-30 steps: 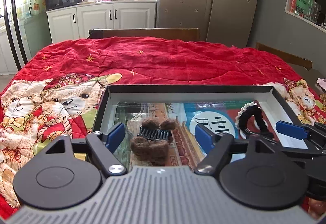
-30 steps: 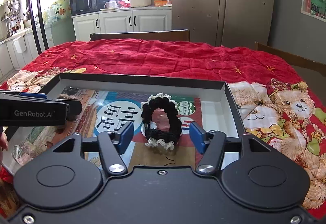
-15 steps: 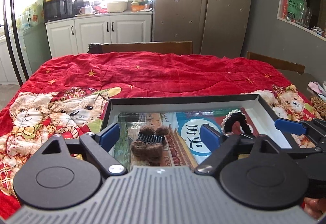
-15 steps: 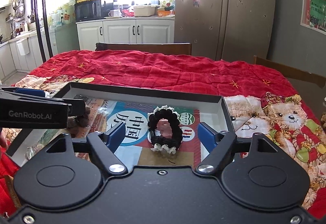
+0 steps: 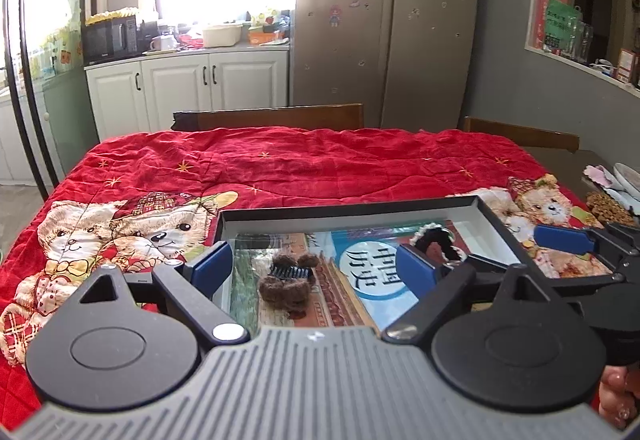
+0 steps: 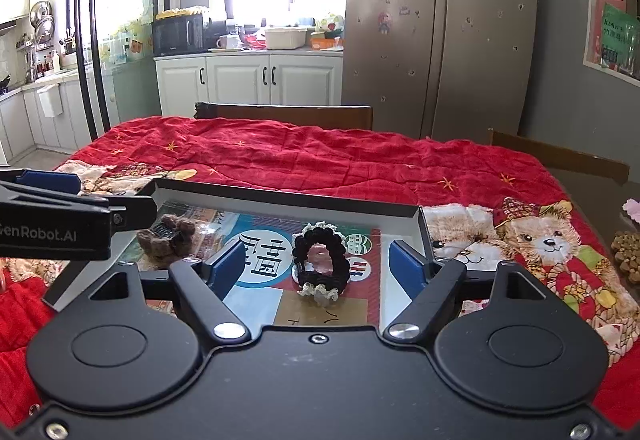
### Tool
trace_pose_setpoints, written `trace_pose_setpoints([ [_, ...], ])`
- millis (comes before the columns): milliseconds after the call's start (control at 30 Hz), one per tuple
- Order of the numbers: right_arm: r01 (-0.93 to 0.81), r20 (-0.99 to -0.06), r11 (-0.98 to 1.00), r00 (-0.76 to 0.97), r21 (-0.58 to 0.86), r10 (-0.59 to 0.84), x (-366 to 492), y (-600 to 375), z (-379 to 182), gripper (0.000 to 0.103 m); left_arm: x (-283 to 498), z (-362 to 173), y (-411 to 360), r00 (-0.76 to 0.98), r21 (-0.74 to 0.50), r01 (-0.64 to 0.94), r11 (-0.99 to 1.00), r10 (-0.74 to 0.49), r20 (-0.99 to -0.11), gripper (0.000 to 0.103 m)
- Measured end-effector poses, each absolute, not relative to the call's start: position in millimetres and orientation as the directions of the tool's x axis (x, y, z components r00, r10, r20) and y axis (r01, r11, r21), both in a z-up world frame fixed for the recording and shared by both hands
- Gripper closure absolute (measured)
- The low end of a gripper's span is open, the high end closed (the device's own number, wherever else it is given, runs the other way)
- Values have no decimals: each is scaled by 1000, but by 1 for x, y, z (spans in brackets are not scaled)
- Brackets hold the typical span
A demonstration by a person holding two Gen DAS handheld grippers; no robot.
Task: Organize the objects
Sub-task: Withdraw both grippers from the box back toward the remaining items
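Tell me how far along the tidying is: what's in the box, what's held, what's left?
Done: the brown hair clip and the black scrunchie both lie inside the box. In hand: nothing; the left tool and right tool are open and empty above them. Left: a small brown item and something pale lie outside the box, at the blanket's right edge.

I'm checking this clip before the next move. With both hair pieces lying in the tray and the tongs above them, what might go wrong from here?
1. The brown fuzzy hair clip and black scrunchie lie loose in the shallow tray; a low pass might knock either out.
2. The left tongs and right tongs, both open and empty, sit close together and might collide.
3. The tray rests on a wrinkled red quilt, so a nudge may shift it.
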State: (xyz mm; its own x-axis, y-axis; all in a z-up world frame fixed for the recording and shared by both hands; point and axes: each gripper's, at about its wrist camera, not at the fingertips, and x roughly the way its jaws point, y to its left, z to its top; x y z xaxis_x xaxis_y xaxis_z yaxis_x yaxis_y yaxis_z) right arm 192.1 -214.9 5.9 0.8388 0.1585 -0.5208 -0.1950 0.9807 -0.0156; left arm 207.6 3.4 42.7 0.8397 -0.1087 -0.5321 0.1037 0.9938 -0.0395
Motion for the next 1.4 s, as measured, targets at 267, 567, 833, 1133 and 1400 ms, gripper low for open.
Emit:
trace_pose_setpoints([
  [267,-222,-509,975,843,-32,175,164,-217,18,24,185,50,-1,852,2,134,991,-114,-511,8],
  [567,-245,-508,969,840,-37,193,135,-217,23,23,159,54,-1,861,31,160,987,-124,-493,5],
  [833,-255,-513,966,835,-41,199,113,-221,22,23,137,54,1,864,36,178,983,-139,-485,4],
  [1133,-248,-512,968,838,-43,192,96,-227,23,23,120,49,4,857,42,192,980,-147,-494,4],
  [1400,-257,-511,965,836,-42,200,77,-229,21,23,103,47,8,857,44,204,978,-157,-490,2],
])
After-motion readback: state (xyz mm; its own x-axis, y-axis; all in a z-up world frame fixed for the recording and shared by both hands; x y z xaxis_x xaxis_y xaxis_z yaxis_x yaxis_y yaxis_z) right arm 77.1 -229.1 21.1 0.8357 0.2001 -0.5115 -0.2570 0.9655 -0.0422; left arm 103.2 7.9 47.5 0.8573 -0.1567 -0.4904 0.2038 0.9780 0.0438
